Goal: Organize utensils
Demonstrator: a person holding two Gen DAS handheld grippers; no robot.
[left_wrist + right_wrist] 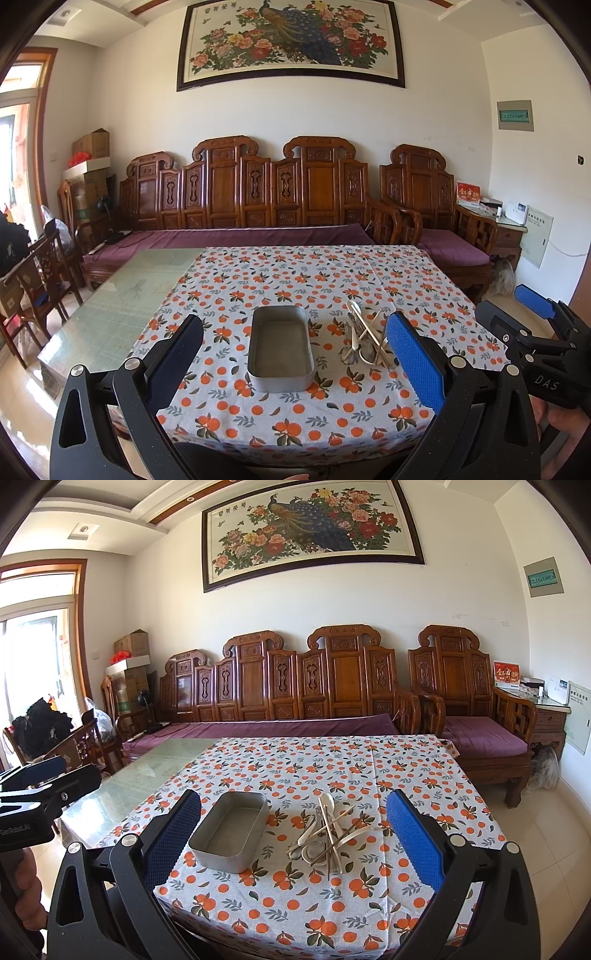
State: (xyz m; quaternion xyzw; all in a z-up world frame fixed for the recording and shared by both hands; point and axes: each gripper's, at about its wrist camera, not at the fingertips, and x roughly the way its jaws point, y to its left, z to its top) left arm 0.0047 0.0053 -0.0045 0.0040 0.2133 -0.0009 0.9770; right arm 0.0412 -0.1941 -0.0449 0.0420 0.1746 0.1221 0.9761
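An empty grey metal tray (280, 349) (229, 830) sits on the table's orange-print cloth (314, 280) (332, 768). Right of it lies a loose pile of utensils (369, 339) (328, 834): white spoons, metal spoons and wooden chopsticks crossed over each other. My left gripper (295, 354) is open and empty, held above the near table edge with the tray between its fingers in view. My right gripper (295, 838) is open and empty, held near the front edge, facing tray and pile. It also shows at the right in the left wrist view (535, 317).
The cloth covers the right part of a glass-topped table (125, 291) (147, 771). A carved wooden sofa (258, 206) (295, 690) with purple cushions stands behind it. Wooden chairs (40, 280) (81, 738) stand at the left.
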